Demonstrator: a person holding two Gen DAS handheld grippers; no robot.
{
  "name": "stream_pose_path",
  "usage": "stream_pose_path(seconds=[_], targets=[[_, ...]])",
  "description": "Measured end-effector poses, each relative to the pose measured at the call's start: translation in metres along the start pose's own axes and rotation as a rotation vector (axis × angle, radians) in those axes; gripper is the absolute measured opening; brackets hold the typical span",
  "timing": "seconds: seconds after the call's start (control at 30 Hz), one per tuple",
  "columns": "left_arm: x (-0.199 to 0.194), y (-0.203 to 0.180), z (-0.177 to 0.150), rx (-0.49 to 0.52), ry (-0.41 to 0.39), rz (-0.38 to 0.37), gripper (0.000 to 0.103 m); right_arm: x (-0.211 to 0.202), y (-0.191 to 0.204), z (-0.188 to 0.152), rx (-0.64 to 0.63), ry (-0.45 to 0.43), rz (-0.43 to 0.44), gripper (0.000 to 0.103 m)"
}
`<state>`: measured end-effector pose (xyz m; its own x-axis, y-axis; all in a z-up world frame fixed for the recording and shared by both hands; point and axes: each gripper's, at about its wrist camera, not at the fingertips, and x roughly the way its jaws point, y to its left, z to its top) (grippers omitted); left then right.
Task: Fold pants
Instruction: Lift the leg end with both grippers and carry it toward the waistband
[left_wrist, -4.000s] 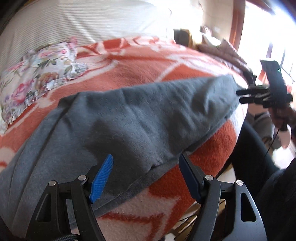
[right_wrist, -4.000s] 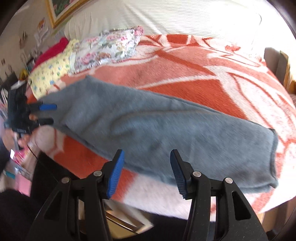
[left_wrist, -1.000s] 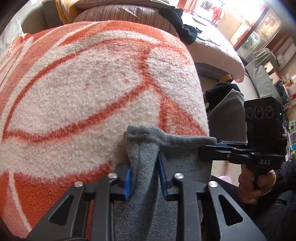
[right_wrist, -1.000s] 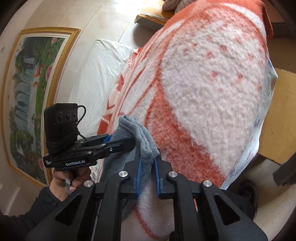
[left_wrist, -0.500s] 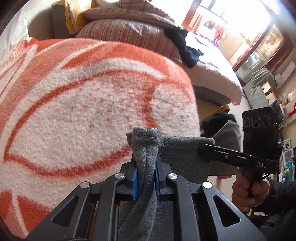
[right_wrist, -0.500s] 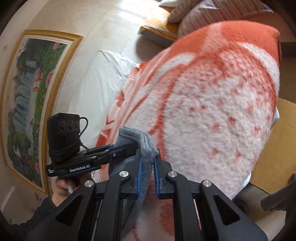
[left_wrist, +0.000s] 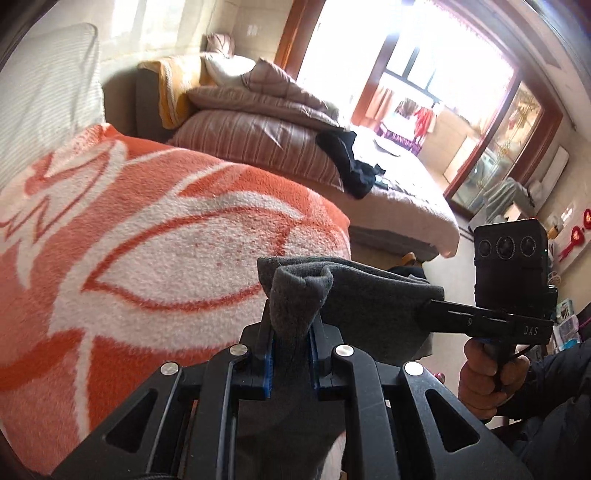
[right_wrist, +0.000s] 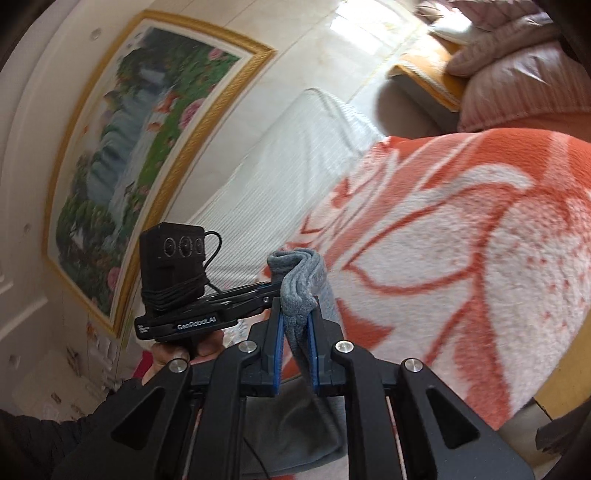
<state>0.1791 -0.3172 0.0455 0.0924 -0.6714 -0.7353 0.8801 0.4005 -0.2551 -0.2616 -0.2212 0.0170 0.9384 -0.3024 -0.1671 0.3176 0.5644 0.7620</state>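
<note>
- Grey pants (left_wrist: 351, 291) held up at centre frame in the left wrist view, top edge bunched and stretched rightward, well above the orange-and-white blanket (left_wrist: 147, 258).
- Left gripper (left_wrist: 290, 356) at bottom centre, blue pads pinching a folded hump of the fabric.
- Right gripper (left_wrist: 436, 314) at right of the same view, level, gripped by a hand (left_wrist: 484, 373); tips buried in the pants' far corner.
- In the right wrist view, right gripper (right_wrist: 295, 347) clamped on a rolled edge of the pants (right_wrist: 301, 280), cloth hanging below.
- Blanket's rounded edge falling away at lower right; striped bedding (left_wrist: 258, 144) and floor beyond at upper centre.
- Framed painting (right_wrist: 136, 147) at upper left.
</note>
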Motion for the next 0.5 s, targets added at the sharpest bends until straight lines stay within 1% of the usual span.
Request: stream_pose_path(seconds=[0.13, 0.27, 0.37, 0.5], targets=[[-0.037, 0.003, -0.028, -0.033, -0.053, 0.027, 0.013, 0.014, 0.041, -0.015, -0.056, 0.059, 0.065, 0.012], [-0.066, 0.013, -0.064, -0.080, -0.094, 0.058, 0.013, 0.039, 0.078, -0.043, -0.112, 0.154, 0.130, 0.012], [-0.084, 0.022, -0.097, -0.116, -0.113, 0.093, 0.013, 0.059, 0.092, -0.062, -0.122, 0.217, 0.167, 0.012], [-0.104, 0.038, -0.142, -0.199, -0.139, 0.112, 0.013, 0.087, 0.110, -0.092, -0.146, 0.303, 0.206, 0.012]])
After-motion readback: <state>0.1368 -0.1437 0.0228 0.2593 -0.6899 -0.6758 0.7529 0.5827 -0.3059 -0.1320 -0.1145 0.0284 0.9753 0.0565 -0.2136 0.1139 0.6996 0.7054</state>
